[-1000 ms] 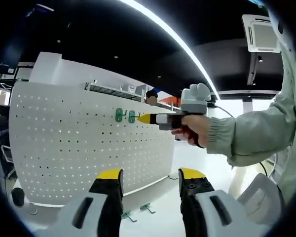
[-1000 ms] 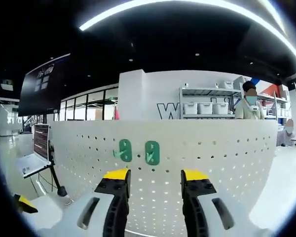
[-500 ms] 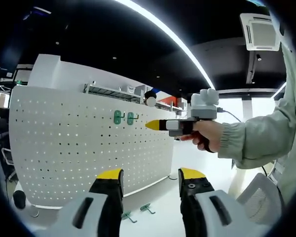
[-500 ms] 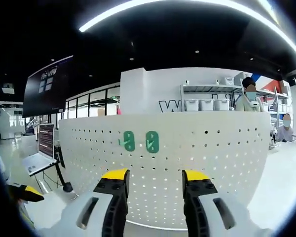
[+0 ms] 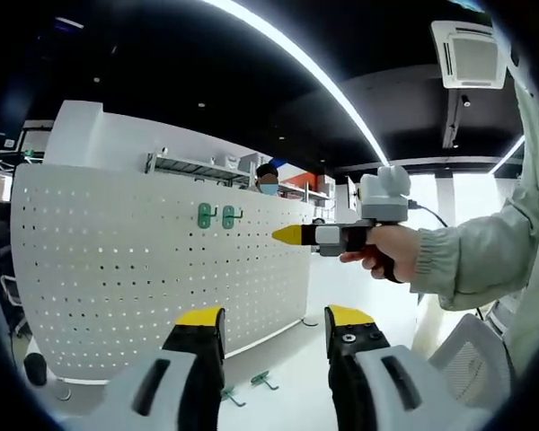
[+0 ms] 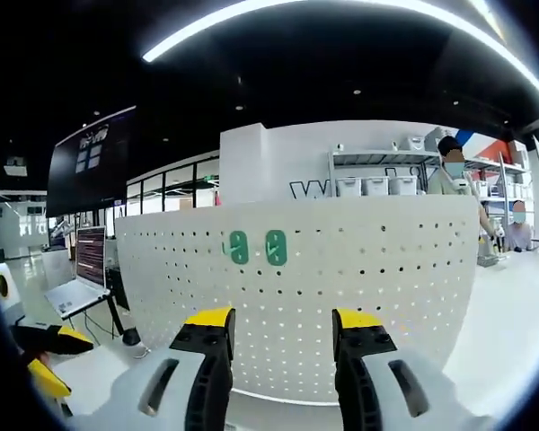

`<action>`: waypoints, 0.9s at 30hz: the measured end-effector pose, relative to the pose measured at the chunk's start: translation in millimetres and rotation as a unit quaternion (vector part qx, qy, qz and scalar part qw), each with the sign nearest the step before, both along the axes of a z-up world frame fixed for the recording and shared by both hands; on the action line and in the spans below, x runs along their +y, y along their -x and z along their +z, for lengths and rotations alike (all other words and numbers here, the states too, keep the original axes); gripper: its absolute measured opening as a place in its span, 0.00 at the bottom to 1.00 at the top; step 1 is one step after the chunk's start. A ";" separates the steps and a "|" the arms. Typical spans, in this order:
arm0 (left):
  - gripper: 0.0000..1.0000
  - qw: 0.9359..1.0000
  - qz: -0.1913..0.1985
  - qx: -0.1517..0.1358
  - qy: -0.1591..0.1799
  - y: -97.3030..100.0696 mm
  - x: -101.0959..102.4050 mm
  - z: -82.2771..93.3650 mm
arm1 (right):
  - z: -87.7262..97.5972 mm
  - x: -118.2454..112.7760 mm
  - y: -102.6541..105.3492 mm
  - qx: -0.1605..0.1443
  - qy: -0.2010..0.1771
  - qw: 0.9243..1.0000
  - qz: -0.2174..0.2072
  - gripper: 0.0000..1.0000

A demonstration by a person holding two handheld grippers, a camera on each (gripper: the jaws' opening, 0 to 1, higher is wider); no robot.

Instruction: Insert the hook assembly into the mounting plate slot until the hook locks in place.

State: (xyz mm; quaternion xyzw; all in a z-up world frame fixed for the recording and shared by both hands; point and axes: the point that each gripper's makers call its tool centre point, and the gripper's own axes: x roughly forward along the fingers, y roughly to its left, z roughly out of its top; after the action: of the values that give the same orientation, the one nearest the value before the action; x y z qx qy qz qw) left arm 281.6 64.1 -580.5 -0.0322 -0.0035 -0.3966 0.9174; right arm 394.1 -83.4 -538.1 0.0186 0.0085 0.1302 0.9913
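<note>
On the white pegboard (image 6: pixel 341 296), two green hooks (image 6: pixel 257 248), both tools (image 5: pixel 274 325) (image 6: pixel 283 325) open, empty.

You are under a black ceiling (image 6: pixel 278 72) crossed by a long curved light strip (image 6: pixel 341 7), with a ceiling air unit (image 5: pixel 472 54) at 1 o'clock in your left gripper view. In your right gripper view, a white wall (image 6: pixel 278 162) rises at 12 o'clock, metal shelving (image 6: pixel 377 175) with white bins just right of it. At 9 o'clock, a dark screen (image 6: pixel 90 162) hangs above a laptop (image 6: pixel 81 278) on a stand; windows (image 6: pixel 175 193) lie between. The floor (image 6: pixel 521 314) is pale and glossy.
</note>
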 end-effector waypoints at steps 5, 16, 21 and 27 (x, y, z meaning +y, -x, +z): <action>0.46 1.000 0.000 -0.002 -0.001 0.5 -0.7 2.0 | -2.5 -2.8 4.3 0.001 0.001 1.000 -0.001 0.42; 0.46 1.000 0.003 -0.008 -0.007 0.9 -0.5 4.8 | -11.4 -5.4 28.4 0.005 0.009 1.000 0.010 0.43; 0.46 1.000 0.010 -0.007 -0.006 -0.2 3.7 3.5 | -23.6 -4.4 40.3 0.014 0.009 1.000 0.018 0.44; 0.46 1.000 0.018 -0.001 -0.008 -2.8 9.3 -0.3 | -39.2 -1.4 53.8 0.031 0.008 0.999 0.029 0.48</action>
State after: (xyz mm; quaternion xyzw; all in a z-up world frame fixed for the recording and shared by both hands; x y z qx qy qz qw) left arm 284.4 73.4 -580.8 -0.0241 -0.0019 -0.3803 0.9245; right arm 340.3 -84.7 -577.3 0.0145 0.0404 0.1582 0.9865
